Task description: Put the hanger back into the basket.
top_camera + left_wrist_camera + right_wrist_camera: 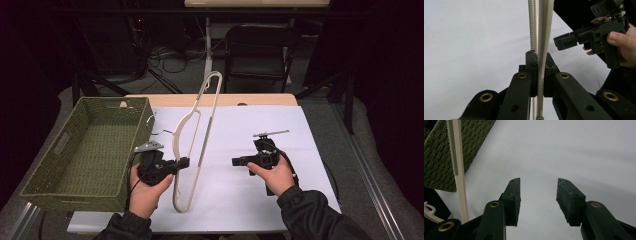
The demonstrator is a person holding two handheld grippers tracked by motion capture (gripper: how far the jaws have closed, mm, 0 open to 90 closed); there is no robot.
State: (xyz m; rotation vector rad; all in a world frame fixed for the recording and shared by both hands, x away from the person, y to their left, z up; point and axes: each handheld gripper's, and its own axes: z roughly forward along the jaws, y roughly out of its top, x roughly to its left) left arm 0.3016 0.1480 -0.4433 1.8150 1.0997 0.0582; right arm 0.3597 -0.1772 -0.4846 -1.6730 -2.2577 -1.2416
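Dark room, black chair (260,50), grey floor (190,75)

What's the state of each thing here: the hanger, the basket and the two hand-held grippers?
Hanger: lifted, clamped at one arm, hook pointing away from the person.
Basket: upright, nothing visible inside.
Left gripper: fingers shut on the hanger.
Right gripper: fingers apart, holding nothing.
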